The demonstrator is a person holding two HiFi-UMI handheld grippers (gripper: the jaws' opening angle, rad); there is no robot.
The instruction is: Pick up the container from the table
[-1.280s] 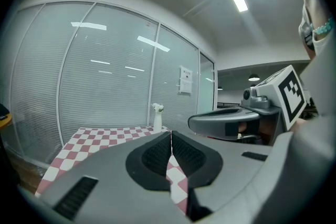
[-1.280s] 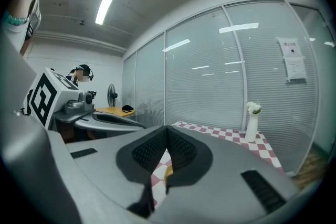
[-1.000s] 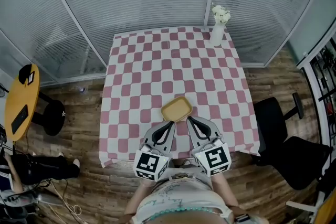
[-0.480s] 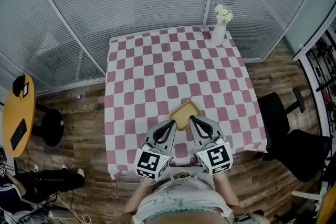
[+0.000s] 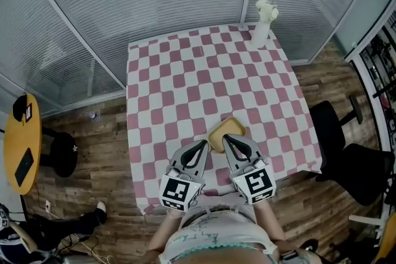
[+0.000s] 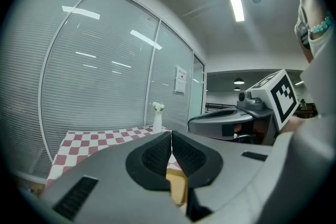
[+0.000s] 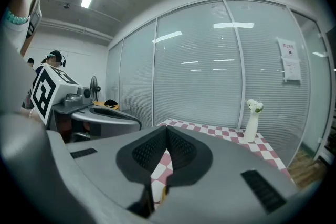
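A shallow tan container [image 5: 228,132] lies on the pink-and-white checked table [image 5: 185,71], near its front edge. My left gripper [image 5: 203,144] is shut, its tips just left of the container's near corner. My right gripper [image 5: 225,138] is shut too, its tips over the container's near edge; whether they touch it I cannot tell. In the left gripper view the jaws of the left gripper [image 6: 170,134] meet, with the container [image 6: 178,186] showing below them. The right gripper view shows the right gripper [image 7: 167,128] with its pads closed on nothing.
A white vase of white flowers [image 5: 262,25] stands at the table's far right corner. A black chair [image 5: 346,157] is at the right, a round yellow side table [image 5: 23,139] and a black stool [image 5: 60,151] at the left. Glass walls with blinds stand behind.
The table and container have slid right and nearer in the head view. The container now sits right at the right gripper's tips. Both grippers stay shut.
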